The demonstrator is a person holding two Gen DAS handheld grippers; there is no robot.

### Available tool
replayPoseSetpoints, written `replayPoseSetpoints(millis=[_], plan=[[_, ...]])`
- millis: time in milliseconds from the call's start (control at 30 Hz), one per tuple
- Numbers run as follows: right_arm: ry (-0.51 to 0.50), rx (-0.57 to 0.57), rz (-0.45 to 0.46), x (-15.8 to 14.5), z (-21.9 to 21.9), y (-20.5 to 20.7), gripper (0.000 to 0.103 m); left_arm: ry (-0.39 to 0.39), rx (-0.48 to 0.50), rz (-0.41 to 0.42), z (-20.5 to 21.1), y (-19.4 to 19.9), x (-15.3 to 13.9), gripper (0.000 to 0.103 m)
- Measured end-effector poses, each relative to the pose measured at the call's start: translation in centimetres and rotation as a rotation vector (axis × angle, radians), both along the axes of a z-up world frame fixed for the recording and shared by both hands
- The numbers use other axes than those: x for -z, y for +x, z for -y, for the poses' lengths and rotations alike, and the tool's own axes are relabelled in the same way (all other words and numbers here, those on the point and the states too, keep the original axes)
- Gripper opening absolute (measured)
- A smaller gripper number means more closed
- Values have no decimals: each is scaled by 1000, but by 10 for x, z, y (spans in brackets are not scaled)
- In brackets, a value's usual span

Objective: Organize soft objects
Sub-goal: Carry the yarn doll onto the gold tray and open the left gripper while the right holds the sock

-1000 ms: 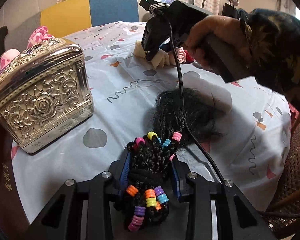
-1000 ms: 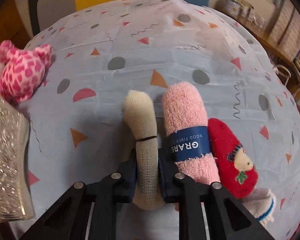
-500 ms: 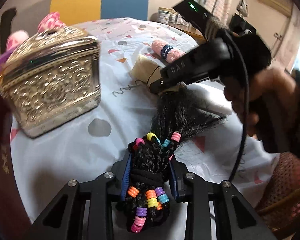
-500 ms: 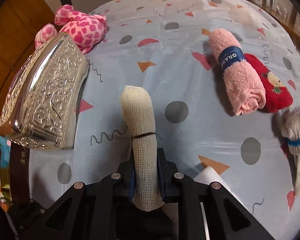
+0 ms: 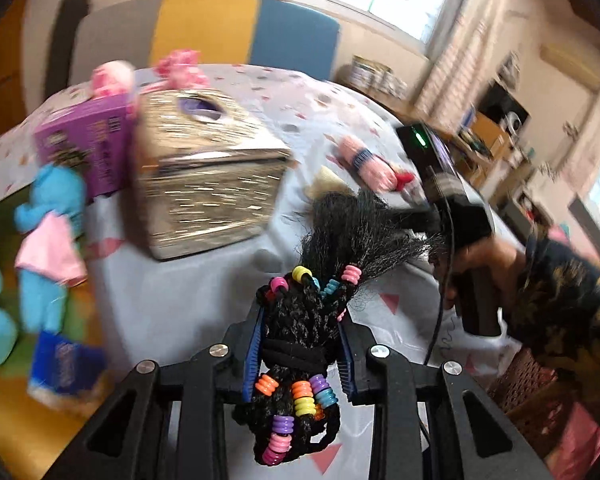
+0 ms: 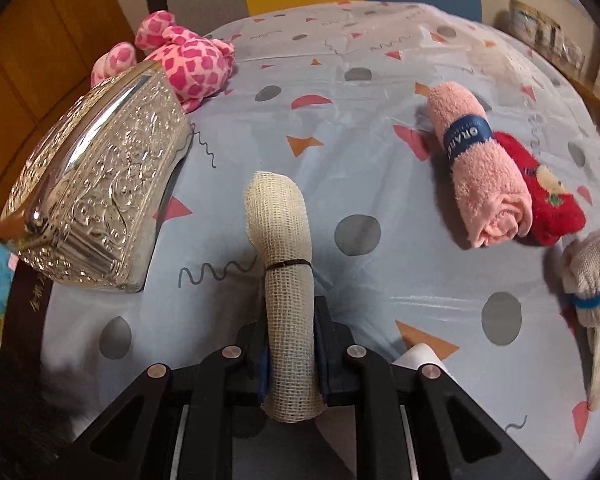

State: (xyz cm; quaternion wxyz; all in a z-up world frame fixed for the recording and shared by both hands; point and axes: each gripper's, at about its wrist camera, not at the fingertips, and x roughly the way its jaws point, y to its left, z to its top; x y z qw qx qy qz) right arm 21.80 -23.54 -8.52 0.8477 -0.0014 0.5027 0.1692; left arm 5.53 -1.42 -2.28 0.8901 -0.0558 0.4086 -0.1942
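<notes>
My left gripper (image 5: 300, 344) is shut on a black braided hairpiece (image 5: 300, 320) with coloured beads, held above the table; its loose black hair fans out ahead. My right gripper (image 6: 290, 344) is shut on a rolled cream mesh cloth (image 6: 282, 240) tied with a dark band, held over the table. The right gripper and the hand on it show in the left wrist view (image 5: 452, 208). On the table lie a pink rolled towel (image 6: 480, 176), a red plush sock (image 6: 548, 192), a beige sock with a blue band (image 6: 596, 292) and a pink spotted plush toy (image 6: 188, 60).
An ornate silver box (image 6: 92, 200) stands at the table's left; it also shows in the left wrist view (image 5: 208, 176), blurred. Behind it are a purple box (image 5: 84, 144) and blue plush toys (image 5: 48, 240) off the table's left edge. A chair (image 5: 204, 28) stands beyond.
The left gripper has lifted and swung left with the hairpiece; the view is blurred. The right gripper carried the cream cloth away from the pink towel toward the near side.
</notes>
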Motion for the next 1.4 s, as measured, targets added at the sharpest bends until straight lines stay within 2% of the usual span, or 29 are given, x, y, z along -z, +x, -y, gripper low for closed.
replayPoseSetpoints(millis=[167, 333, 400, 500, 633, 767, 833, 933, 1000, 1133, 1300, 1400], plan=[[-58, -16, 39, -1, -8, -5, 15, -40, -142, 3, -50, -1, -16, 31], [-65, -17, 41, -2, -8, -6, 15, -128, -274, 36, -107, -6, -39, 31], [-72, -19, 44, -2, -8, -6, 15, -172, -373, 38, -135, -3, -45, 31], [-82, -22, 49, -2, -9, -6, 15, -268, -520, -26, -177, 12, -38, 31], [-106, -33, 57, -2, -13, -7, 16, -350, -669, -122, -216, 31, -17, 32], [-113, -34, 52, -3, -13, -6, 16, -351, -759, -125, -236, 48, -8, 34], [-119, -37, 52, -3, -13, -5, 17, -354, -798, -132, -242, 58, -4, 40], [-124, -37, 52, -2, -14, -4, 17, -338, -823, -201, -245, 74, 12, 44], [-125, -37, 52, -2, -14, -4, 17, -326, -805, -212, -239, 74, 17, 48], [-126, -40, 54, -2, -14, -4, 18, -239, -758, -174, -222, 69, 13, 50], [-130, -40, 60, -2, -15, -4, 18, -102, -710, -108, -207, 52, 7, 50], [-138, -44, 65, -1, -15, -5, 18, -61, -674, -113, -199, 43, 8, 49]])
